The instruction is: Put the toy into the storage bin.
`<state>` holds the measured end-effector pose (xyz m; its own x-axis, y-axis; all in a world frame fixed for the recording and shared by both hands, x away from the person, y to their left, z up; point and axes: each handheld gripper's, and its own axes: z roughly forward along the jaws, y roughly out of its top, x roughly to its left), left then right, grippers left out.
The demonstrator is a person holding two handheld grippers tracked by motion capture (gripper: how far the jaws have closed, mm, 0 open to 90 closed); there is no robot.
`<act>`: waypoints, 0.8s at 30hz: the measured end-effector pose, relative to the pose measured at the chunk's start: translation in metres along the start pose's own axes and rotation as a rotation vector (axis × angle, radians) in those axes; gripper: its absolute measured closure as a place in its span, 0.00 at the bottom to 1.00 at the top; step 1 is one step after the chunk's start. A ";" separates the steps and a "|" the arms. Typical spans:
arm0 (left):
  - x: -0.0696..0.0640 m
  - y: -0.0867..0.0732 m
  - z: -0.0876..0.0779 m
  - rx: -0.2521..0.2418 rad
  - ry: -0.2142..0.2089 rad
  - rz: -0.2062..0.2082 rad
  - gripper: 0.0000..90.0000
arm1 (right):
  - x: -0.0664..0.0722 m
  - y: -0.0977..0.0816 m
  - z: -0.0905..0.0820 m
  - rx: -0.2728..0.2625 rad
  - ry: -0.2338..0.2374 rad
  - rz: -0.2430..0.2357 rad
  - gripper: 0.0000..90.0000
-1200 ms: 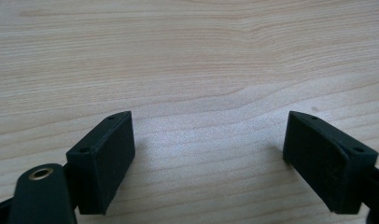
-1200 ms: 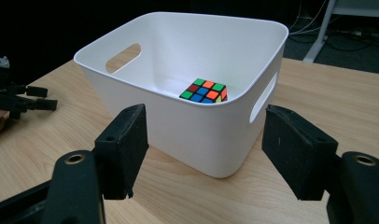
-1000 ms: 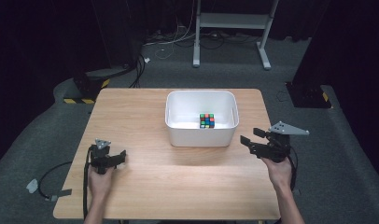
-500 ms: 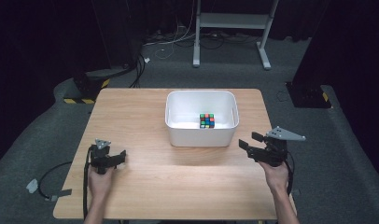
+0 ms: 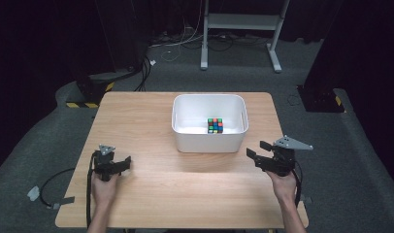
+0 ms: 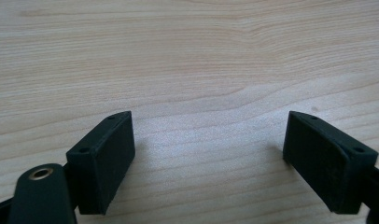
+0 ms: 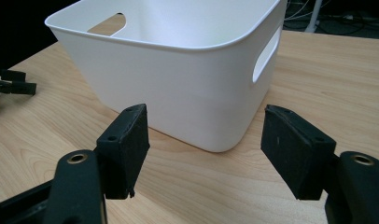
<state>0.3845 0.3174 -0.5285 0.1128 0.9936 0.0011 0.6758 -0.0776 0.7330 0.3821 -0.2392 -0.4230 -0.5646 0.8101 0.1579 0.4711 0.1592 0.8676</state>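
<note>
Now, left hand (image 5: 104, 189): comes in from the table's near edge, at 8 o'clock from the table's middle, resting low on the wood.
Left gripper (image 5: 121, 164): points toward 3 o'clock; its tongs are released, jaws wide apart over bare wood in the left gripper view (image 6: 208, 154).
Table (image 5: 151, 121): open wood between the two grippers and along the left half; rounded corners.
Bin (image 5: 209, 143): white, at 12 to 1 o'clock from the table's middle, well inside the edges, with slot handles.
Cube (image 5: 215, 125): inside the bin, at 4 o'clock on its floor; coloured squares.
Right gripper (image 5: 257, 149): at 4 o'clock, aimed at the bin's near right corner; released, jaws apart, grasping nothing (image 7: 206, 149).
Right hand (image 5: 282, 187): near the table's right edge.
</note>
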 end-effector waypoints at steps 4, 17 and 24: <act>0.000 0.000 0.000 0.000 0.000 0.000 0.19 | 0.000 -0.003 0.003 0.007 -0.002 0.002 0.36; 0.000 0.000 0.000 0.000 0.000 0.000 0.19 | 0.003 -0.011 0.013 0.039 -0.016 -0.005 0.37; 0.000 0.000 0.000 0.000 0.000 0.000 0.19 | 0.003 -0.015 0.018 0.052 -0.022 0.000 0.36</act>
<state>0.3845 0.3175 -0.5285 0.1129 0.9936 0.0010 0.6758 -0.0776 0.7330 0.3857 -0.2288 -0.4442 -0.5494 0.8225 0.1470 0.5064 0.1878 0.8416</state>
